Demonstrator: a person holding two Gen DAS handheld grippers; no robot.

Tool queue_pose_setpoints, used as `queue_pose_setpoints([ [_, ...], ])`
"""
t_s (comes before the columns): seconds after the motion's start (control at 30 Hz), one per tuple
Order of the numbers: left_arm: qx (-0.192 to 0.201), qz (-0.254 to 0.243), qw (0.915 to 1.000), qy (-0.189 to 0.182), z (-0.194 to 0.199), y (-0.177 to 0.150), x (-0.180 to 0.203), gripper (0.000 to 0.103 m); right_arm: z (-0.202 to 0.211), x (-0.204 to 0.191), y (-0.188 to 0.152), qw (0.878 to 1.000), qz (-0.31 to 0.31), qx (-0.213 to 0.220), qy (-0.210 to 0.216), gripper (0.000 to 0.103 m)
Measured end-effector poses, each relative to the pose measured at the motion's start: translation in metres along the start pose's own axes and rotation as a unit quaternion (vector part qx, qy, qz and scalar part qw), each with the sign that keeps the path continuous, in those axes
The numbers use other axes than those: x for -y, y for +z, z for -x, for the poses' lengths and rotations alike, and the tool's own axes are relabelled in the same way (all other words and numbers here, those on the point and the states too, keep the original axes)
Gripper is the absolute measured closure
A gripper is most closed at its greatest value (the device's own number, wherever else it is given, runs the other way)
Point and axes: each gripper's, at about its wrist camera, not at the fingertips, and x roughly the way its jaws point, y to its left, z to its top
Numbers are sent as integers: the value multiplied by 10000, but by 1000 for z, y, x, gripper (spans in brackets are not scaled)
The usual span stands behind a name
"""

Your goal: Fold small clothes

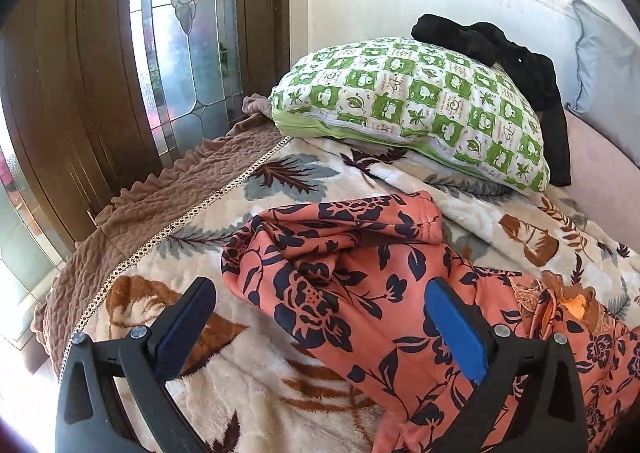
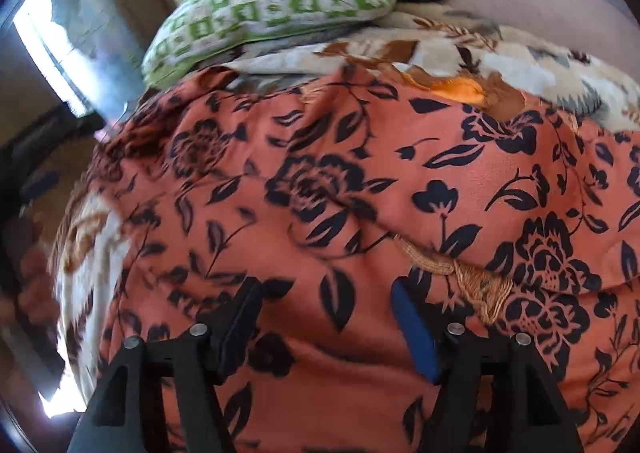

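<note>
Looking at the orange flowered garment (image 1: 360,293), we see it lies crumpled on the bed's blanket (image 1: 280,373), near the green pillow (image 1: 412,105), so the folding seems hardly begun. Our left gripper (image 1: 320,317) and right gripper (image 2: 326,313) both hover over it with fingers apart, holding nothing.

Dark wooden door (image 1: 60,101) with sunlit leaded glass (image 1: 188,33), white wall (image 1: 380,5) with floral border, bed (image 1: 280,181)

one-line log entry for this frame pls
left gripper: open, above garment edge | right gripper: open, over garment | orange floral garment: crumpled on blanket | fold: not started
</note>
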Motion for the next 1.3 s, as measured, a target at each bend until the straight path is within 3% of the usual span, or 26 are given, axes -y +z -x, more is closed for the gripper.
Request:
queue_pose_setpoints([
  [0.07,61,-73,9999,-121,4,-3,7,0,31,-1,-18,9995,282,105,80,31],
  [0.13,113,-254,9989,-368,9,-7,22,0,50,9,-19,9989,220,349,-204,31],
  [0.23,72,-611,9930,-1007,13,-15,52,0,87,61,-17,9890,-907,1077,-451,31],
  [0.3,-77,-807,9849,-1529,13,-21,72,0,106,119,-25,9641,-2129,1579,-178,31],
  [0.37,-202,-959,9763,-1931,10,-25,89,0,105,171,-41,9254,-3284,1868,301,31],
  [0.43,-324,-1068,9689,-2207,6,-29,105,0,95,208,-58,8900,-4096,1813,857,31],
  [0.5,-471,-1184,9642,-2324,-2,-32,121,0,81,228,-63,8684,-4473,1702,1296,31],
  [0.57,-639,-1307,9608,-2360,-12,-36,134,0,74,240,-65,8559,-4682,1748,1327,30],
  [0.67,-952,-1420,9553,-2411,-27,-44,149,0,63,253,-59,8479,-4833,1652,1424,30],
  [0.77,-969,-1571,9510,-2479,-33,-47,163,5,54,260,-65,8430,-4944,1594,1399,30],
  [0.87,-1183,-1774,9456,-2456,-42,-49,179,13,54,264,-58,8379,-5049,1502,1427,30],
  [1.0,-1879,-2000,9299,-2448,-62,-64,190,56,57,266,-58,8374,-5062,1611,1291,30],
  [1.07,-1691,-2115,9316,-2427,-58,-66,190,62,59,269,-59,8331,-5108,1732,1224,30],
  [1.1,-1663,-2140,9308,-2452,-55,-65,190,74,61,272,-58,8303,-5141,1781,1209,30],
  [1.2,-1535,-2004,9338,-2536,-48,-59,183,92,62,277,-61,8225,-5231,1913,1151,30],
  [1.23,-1520,-1925,9339,-2602,-45,-57,180,96,63,281,-63,8188,-5267,1957,1179,30],
  [1.3,-1561,-1722,9260,-2976,-38,-50,174,97,64,285,-67,8088,-5371,2019,1287,30],
])
